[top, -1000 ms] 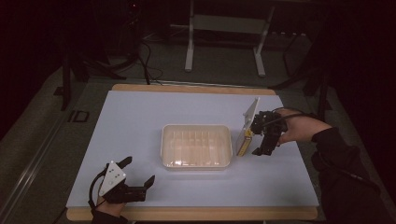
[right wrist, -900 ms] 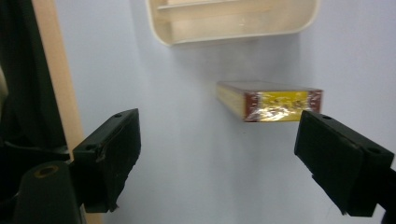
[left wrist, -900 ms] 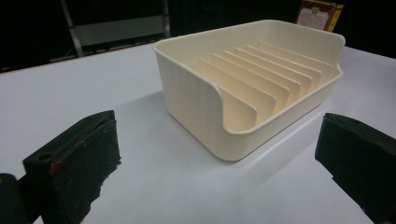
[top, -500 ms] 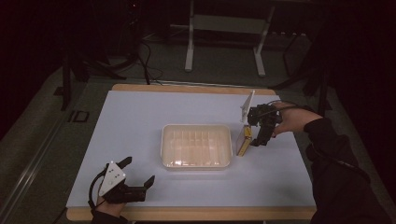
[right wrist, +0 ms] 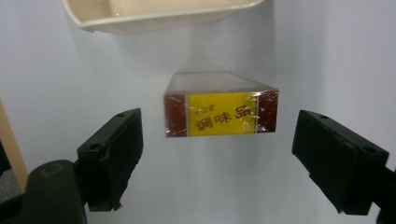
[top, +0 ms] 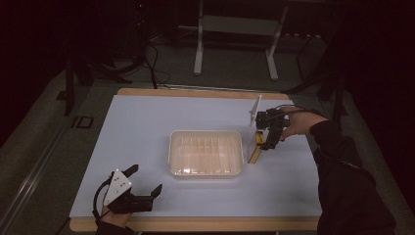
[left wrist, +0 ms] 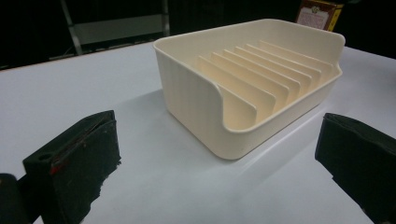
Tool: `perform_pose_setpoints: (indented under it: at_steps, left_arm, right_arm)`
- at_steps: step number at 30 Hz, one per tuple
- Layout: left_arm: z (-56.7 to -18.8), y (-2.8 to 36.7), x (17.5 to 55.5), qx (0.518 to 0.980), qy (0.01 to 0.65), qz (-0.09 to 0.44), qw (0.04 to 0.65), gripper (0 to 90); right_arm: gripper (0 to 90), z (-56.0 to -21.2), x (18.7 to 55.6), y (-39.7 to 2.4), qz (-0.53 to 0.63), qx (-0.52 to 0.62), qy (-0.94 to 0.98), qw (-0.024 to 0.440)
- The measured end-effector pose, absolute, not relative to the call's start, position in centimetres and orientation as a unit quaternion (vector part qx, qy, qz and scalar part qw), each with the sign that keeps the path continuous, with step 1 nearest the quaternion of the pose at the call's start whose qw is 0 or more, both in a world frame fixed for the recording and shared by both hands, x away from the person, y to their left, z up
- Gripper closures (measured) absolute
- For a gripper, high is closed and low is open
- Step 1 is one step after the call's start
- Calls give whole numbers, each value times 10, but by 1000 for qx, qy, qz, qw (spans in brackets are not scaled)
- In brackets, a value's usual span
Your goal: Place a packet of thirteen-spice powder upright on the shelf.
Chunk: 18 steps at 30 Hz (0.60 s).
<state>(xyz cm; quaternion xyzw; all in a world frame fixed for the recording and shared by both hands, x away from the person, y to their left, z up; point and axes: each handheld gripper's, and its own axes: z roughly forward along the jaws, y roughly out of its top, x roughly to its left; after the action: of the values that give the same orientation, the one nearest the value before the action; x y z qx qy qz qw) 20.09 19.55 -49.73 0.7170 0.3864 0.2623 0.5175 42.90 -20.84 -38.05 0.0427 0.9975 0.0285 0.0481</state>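
A cream ribbed tray (top: 172,156) (left wrist: 187,84) (right wrist: 154,16) sits mid-table. Just off its right side lies a small box (top: 253,152) (right wrist: 222,113) with a yellow and brown label, its far corner also peeking over the tray (left wrist: 320,11). My right gripper (top: 268,144) (right wrist: 222,154) hovers over the box and points down at it. Its jaws have just been closing a little but stand open, wider than the box and not touching it. My left gripper (top: 145,179) (left wrist: 217,156) rests near the front left table edge, open and holding nothing, facing the tray's corner.
The white table top (top: 147,117) has a wooden edge (top: 195,224) along the front. A metal stand (top: 235,29) and cables (top: 151,58) are on the dark floor behind the table. The person's right sleeve (top: 342,166) crosses the table's right side.
The right gripper has shifted left and lower, toward the box beside the tray. The left gripper, the tray and the box have stayed where they were.
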Motion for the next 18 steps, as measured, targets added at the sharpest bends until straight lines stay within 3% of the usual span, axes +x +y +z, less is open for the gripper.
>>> perform_pose_setpoints:
  at_steps: [18]
  left_arm:
    - [-497,196,201,718,386,262,516,0]
  right_arm:
    - [265,-401,440,-200,11,27,999,23]
